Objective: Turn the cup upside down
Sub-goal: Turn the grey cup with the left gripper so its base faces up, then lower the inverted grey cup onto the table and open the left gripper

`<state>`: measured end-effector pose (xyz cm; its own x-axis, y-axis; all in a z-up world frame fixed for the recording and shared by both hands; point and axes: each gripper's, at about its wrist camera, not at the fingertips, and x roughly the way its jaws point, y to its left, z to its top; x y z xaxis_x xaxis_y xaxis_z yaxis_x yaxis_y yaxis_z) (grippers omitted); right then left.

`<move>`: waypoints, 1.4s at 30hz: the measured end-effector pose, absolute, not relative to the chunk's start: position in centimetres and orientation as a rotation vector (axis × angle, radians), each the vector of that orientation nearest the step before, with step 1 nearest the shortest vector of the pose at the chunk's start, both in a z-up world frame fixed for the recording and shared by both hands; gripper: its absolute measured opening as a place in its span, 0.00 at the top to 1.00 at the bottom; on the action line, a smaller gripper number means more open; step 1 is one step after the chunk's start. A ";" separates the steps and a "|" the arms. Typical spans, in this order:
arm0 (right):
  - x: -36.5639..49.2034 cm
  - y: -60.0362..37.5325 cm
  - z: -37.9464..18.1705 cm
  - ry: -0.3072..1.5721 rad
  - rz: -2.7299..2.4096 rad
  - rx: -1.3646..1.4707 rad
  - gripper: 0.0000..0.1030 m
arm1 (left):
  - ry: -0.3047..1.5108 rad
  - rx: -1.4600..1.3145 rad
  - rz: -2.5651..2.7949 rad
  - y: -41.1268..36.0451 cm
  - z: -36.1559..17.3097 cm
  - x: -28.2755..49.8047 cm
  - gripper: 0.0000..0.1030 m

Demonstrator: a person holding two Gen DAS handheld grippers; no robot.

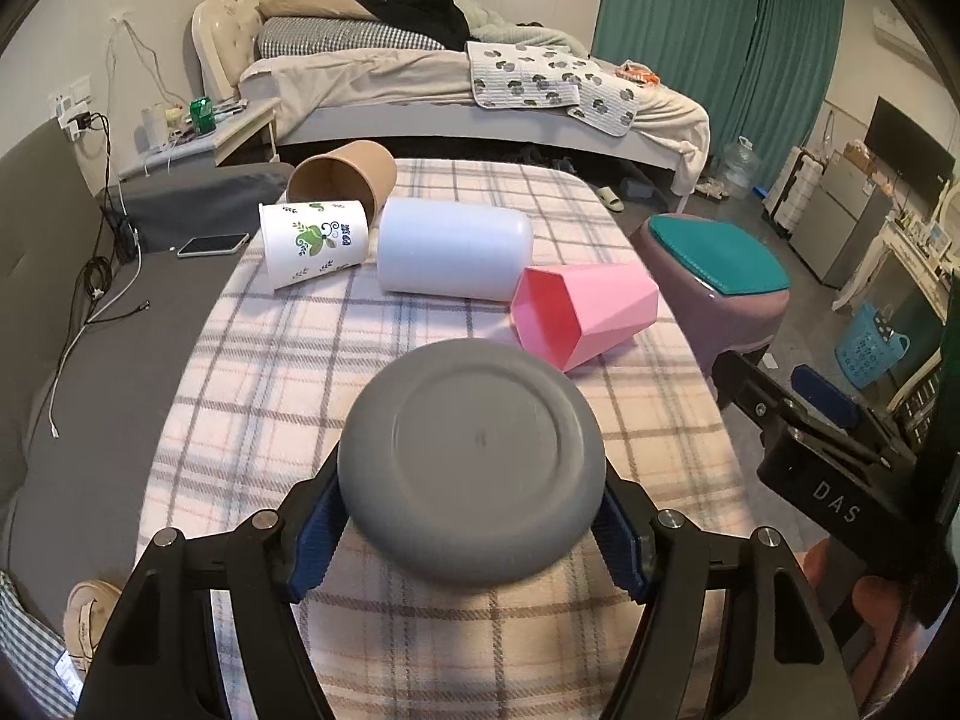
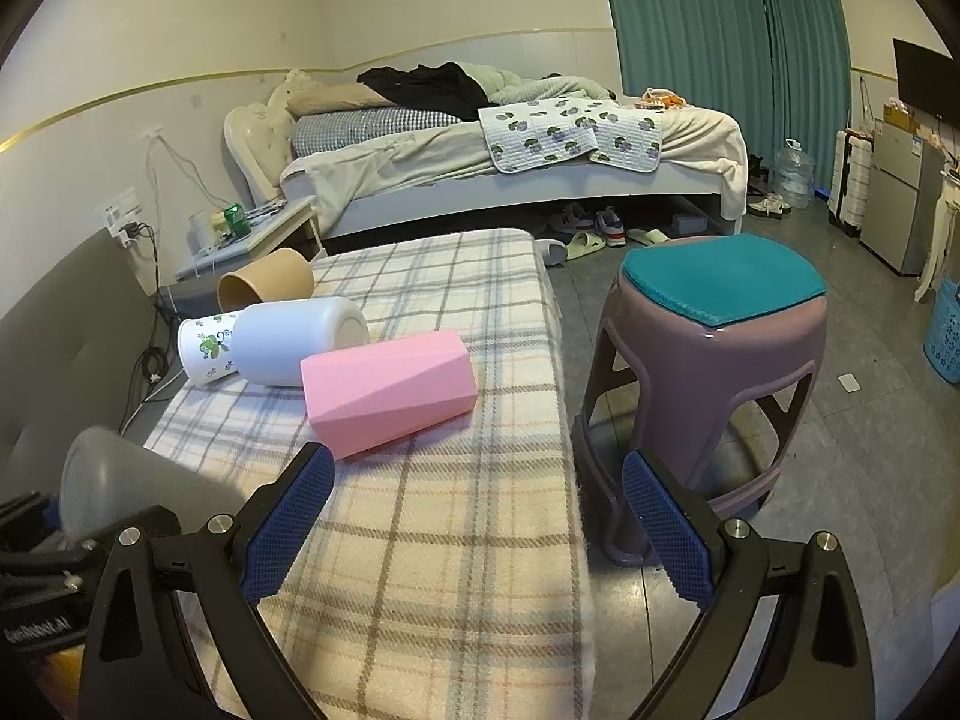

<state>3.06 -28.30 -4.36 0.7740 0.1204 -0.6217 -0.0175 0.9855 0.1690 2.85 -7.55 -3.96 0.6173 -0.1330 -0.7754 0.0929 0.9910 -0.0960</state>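
Note:
My left gripper (image 1: 471, 531) is shut on a grey cup (image 1: 472, 461), whose flat base faces the camera; it is held above the plaid-covered table (image 1: 252, 372). The grey cup also shows in the right wrist view (image 2: 114, 483) at the lower left. My right gripper (image 2: 477, 507) is open and empty above the table's right edge; it also shows in the left wrist view (image 1: 774, 396). A pink faceted cup (image 1: 579, 315) (image 2: 387, 393), a white cup (image 1: 453, 255) (image 2: 297, 339), a floral paper cup (image 1: 312, 243) (image 2: 207, 348) and a brown paper cup (image 1: 348, 177) (image 2: 264, 285) all lie on their sides farther back.
A purple stool (image 2: 708, 372) with a teal cushion stands right of the table, also in the left wrist view (image 1: 714, 276). A phone (image 1: 213, 245) and cables lie on the grey sofa at left. A bed (image 2: 510, 168) stands behind.

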 end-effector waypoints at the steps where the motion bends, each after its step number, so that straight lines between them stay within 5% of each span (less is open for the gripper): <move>1: 3.1 -28.3 -4.4 0.684 0.075 0.159 0.05 | 0.901 -0.050 -0.131 -7.5 -4.1 2.9 0.29; 42: 2.5 -27.9 -4.0 0.657 0.044 0.120 0.05 | 0.800 -0.041 -0.146 -7.5 -2.7 1.0 0.22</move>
